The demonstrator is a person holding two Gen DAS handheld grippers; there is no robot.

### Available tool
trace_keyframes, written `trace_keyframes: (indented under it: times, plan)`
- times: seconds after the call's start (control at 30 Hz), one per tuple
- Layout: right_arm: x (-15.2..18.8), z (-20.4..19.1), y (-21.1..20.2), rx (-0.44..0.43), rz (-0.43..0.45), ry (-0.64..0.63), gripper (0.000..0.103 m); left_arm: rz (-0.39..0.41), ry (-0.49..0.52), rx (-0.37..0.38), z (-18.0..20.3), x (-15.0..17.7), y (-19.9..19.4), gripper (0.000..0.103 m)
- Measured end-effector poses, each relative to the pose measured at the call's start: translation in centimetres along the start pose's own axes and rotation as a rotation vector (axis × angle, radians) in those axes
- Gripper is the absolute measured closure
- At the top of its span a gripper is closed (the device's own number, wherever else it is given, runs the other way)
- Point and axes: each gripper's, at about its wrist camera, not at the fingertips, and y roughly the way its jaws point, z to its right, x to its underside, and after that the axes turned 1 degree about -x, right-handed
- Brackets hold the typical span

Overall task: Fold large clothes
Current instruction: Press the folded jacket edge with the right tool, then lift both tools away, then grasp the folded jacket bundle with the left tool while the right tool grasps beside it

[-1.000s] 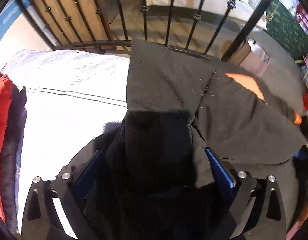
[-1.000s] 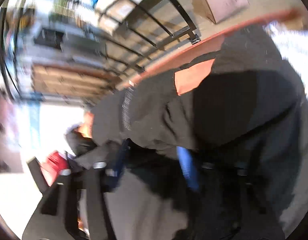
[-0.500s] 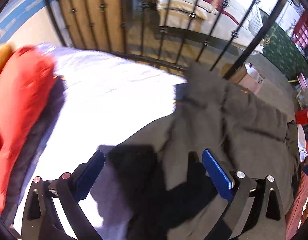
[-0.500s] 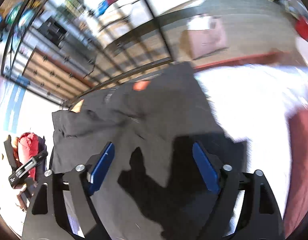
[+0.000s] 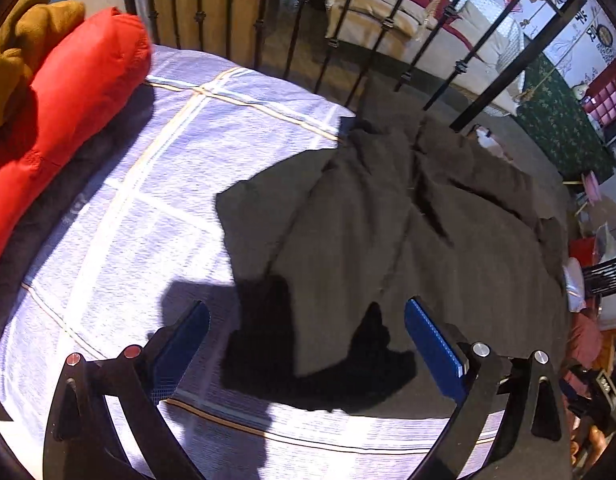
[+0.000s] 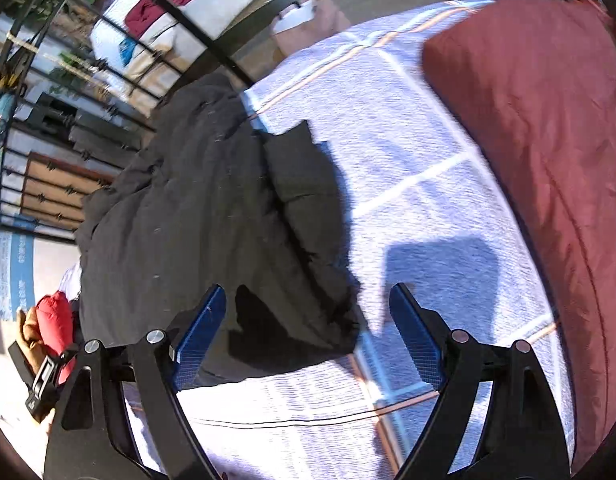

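On the bed [image 5: 155,184], black garment [image 5: 388,232] lies loose, probably mid-fold; left gripper [image 5: 305,344] and right gripper [image 6: 308,328] both spread, empty, hovering to regrip.

Red pillow [image 5: 63,120] cropped at frame edge

R gripper [image 6: 308,344] jaws wide apart, empty, above black garment [image 6: 211,216] edge on checked bedsheet [image 6: 420,184].
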Motion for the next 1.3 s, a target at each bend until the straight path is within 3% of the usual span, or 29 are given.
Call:
trace_keyframes:
  times: [0.23,0.37,0.47,0.6,0.73,0.9,1.07,1.3]
  plan:
    - [-1.5,-3.5,1.6,-0.009,0.002,-0.061,0.02,0.015,0.169,-0.095,4.5,-1.3,0.9,0.007]
    - [-1.5,-3.6,2.2,0.013,0.002,-0.056,0.02,0.003,0.183,-0.29,3.6,-1.6,4.5,0.005]
    - [-1.4,-3.5,2.5,0.025,-0.007,-0.062,0.02,-0.079,0.074,-0.209,0.7,-1.1,6.9,0.005]
    - [-1.3,-3.1,2.7,0.029,-0.018,-0.072,0.017,-0.078,-0.027,-0.087,-1.9,-0.5,6.9,0.005]
    - [-1.2,-2.5,3.1,0.019,-0.031,-0.064,0.014,-0.146,-0.198,0.078,-5.0,-0.1,8.7,0.005]
    - [-1.4,-2.9,3.3,0.02,-0.037,-0.07,0.014,-0.113,-0.044,0.042,-3.6,-0.7,8.8,0.005]
    - [-1.4,-2.7,3.5,0.005,-0.047,-0.062,0.014,-0.187,-0.13,0.158,-5.4,-1.6,10.5,0.005]
    - [-2.3,-2.1,3.6,-0.017,-0.067,-0.075,0.014,-0.191,-0.083,0.123,-3.1,-3.0,10.0,0.013]
